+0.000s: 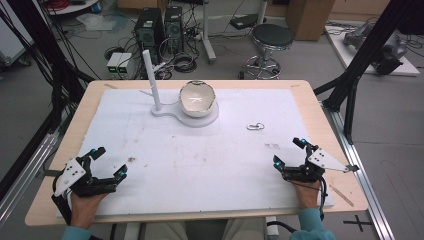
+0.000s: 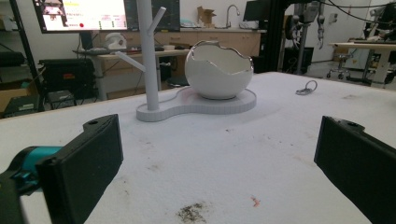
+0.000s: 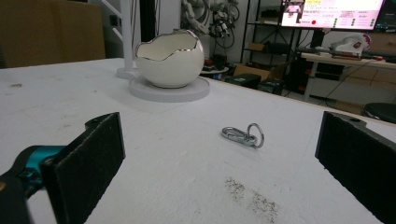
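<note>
A white egg-shaped bowl [image 1: 197, 98] with a jagged silver rim sits on a white stand base [image 1: 172, 113] at the back centre of the table; a white branched post [image 1: 151, 80] rises from the same base. A small metal key ring with a clasp [image 1: 255, 126] lies on the white mat to the right of the bowl, also seen as the clasp [image 3: 243, 135] ahead of my right jaws. My left gripper [image 1: 111, 164] rests open at the near left. My right gripper [image 1: 288, 153] rests open at the near right. Nothing lies between either pair of jaws.
A white mat [image 1: 200, 165] with a few dark smudges covers the wooden table [image 1: 320, 107]. Beyond the table stand a black stool [image 1: 271, 37], computer towers [image 1: 150, 27] and black frame struts [image 1: 367, 50]. Cables litter the floor.
</note>
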### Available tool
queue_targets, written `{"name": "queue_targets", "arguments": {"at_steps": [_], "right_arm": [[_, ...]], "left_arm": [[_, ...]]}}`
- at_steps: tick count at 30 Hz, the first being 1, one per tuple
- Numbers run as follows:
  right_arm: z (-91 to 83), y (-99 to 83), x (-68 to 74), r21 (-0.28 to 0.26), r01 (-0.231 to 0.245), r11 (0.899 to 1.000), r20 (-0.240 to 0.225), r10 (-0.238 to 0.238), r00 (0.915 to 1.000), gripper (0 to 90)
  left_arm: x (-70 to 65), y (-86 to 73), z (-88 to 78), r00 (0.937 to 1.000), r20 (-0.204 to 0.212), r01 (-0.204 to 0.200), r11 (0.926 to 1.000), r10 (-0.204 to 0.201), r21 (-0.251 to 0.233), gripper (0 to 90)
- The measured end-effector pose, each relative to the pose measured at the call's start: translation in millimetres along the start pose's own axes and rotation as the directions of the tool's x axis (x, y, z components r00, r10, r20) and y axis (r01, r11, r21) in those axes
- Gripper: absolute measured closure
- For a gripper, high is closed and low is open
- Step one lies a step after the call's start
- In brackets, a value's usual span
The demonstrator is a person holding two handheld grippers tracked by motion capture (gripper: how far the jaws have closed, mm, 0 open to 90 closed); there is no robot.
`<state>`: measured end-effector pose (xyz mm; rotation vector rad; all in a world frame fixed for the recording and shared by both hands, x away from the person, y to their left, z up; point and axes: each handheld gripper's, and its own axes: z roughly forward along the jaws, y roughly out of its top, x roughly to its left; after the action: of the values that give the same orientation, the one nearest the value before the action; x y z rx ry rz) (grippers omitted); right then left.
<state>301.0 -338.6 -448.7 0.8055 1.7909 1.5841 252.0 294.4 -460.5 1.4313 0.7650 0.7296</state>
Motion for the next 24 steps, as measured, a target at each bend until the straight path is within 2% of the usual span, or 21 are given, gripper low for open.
{"name": "queue_targets", "arguments": {"at_steps": [2,5,16,24], "right_arm": [[-0.6,0.0,0.1,0.003,-0.015,1.000,0.003,0.015,0.9999,0.6],[-0.2,0.0,0.3,-0.002,0.001,1.000,0.003,-0.001,1.0000,0.6],[-0.2,0.1,1.1,-0.001,0.005,1.000,0.007,-0.005,1.0000,0.6],[-0.1,0.6,0.1,0.004,-0.010,1.000,0.002,0.010,0.9999,0.6]], "left_arm": [[-0.4,-0.1,-0.1,1.0000,-0.002,-0.004,1.0000,0.004,-0.003,1.7],[-0.1,0.0,0.0,1.0000,-0.004,-0.001,1.0000,0.001,-0.001,1.7],[-0.3,0.2,0.6,1.0000,-0.004,-0.003,1.0000,0.003,0.004,1.6],[-0.2,0.2,0.7,1.0000,-0.005,-0.002,1.0000,0.002,0.005,1.7]]}}
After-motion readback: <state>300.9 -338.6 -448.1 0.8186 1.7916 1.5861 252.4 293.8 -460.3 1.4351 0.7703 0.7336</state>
